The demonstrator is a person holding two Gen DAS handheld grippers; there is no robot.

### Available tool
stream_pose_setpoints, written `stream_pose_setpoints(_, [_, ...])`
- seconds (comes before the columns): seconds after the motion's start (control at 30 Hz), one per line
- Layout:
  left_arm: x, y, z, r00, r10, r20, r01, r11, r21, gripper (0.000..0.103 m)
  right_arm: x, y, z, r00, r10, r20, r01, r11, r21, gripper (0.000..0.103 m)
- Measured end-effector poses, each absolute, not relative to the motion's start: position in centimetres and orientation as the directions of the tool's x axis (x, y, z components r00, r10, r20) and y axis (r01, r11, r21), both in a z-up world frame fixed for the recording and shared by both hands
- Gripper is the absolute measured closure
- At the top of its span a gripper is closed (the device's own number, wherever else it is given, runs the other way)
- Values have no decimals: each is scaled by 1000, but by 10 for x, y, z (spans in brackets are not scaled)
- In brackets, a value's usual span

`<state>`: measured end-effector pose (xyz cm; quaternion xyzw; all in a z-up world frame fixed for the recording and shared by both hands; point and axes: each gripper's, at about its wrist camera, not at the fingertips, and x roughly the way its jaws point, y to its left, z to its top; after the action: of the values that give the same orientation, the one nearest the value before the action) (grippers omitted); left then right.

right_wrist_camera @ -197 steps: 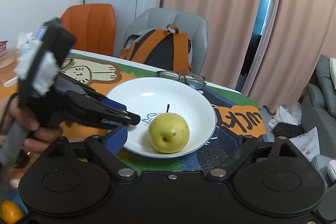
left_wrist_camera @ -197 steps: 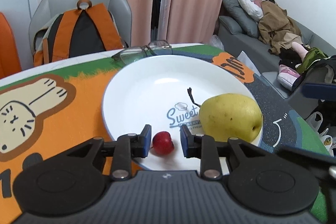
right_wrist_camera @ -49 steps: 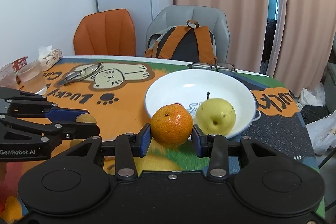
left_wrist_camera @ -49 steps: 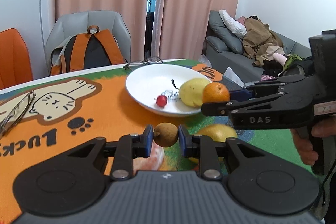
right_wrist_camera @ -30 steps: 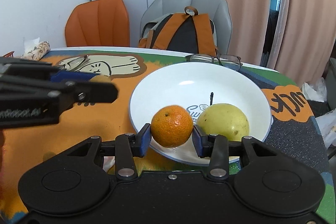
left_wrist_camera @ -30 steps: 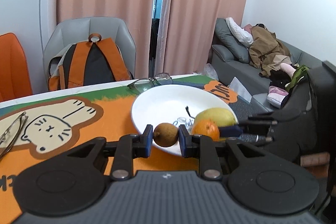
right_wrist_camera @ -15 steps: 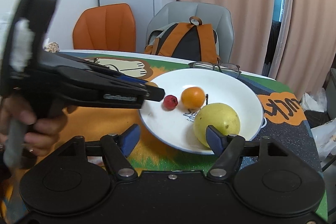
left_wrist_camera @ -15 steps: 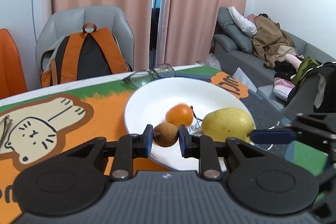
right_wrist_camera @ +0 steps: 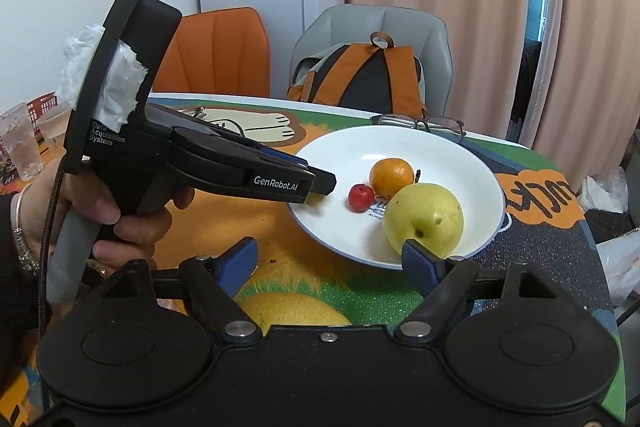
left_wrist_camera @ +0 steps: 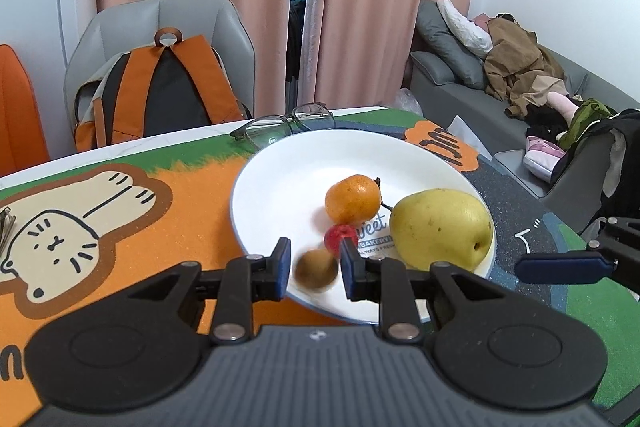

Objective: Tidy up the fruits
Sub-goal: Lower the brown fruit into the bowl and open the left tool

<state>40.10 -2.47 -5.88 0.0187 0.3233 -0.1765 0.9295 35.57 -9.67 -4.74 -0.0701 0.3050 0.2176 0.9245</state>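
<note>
A white plate [left_wrist_camera: 280,163] on the table holds an orange tangerine [left_wrist_camera: 352,199], a small red fruit [left_wrist_camera: 338,235] and a yellow pear [left_wrist_camera: 440,229]. My left gripper [left_wrist_camera: 314,269] is open over the plate's near rim; a small brown fruit [left_wrist_camera: 315,271], blurred, sits loose between its fingers. In the right wrist view the plate [right_wrist_camera: 472,163], tangerine [right_wrist_camera: 391,171], red fruit [right_wrist_camera: 361,197] and pear [right_wrist_camera: 424,219] show, with the left gripper [right_wrist_camera: 320,185] reaching over the plate's left rim. My right gripper [right_wrist_camera: 328,259] is wide open and empty in front of the plate.
Glasses [left_wrist_camera: 288,125] lie behind the plate. A large yellow fruit [right_wrist_camera: 288,311] lies on the mat under my right gripper. A grey chair holds an orange backpack [left_wrist_camera: 160,91]. Drinking glasses [right_wrist_camera: 20,143] stand at the far left. A sofa [left_wrist_camera: 500,87] is to the right.
My left gripper has opened and the brown fruit has dropped loose between its fingers over the plate. My right gripper let go of the tangerine on the plate earlier and stays open, drawn back.
</note>
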Motion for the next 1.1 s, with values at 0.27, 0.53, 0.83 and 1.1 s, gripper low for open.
stream_pose_setpoints(0.27, [399,-25,-59,711,-322,-625,343,935,-92,75,345,-103,-48,721,354,-596,-435,900,8,18])
stream_pose_setpoints(0.53, [373,-14,-49,702,-351,-620,353,927,-125,40,332,-110,-52,711,366,-600,-431,901,40,10])
stream_pose_setpoints(0.83, [333,6,-44,718,-332,-611,326,937,-126,18,317,-107,-60,696,392,-601,-440,895,74,0])
stream_pose_setpoints(1.1, [304,33,-50,730,-287,-620,276,954,-117,16,311,-97,-67,701,377,-604,-441,896,48,0])
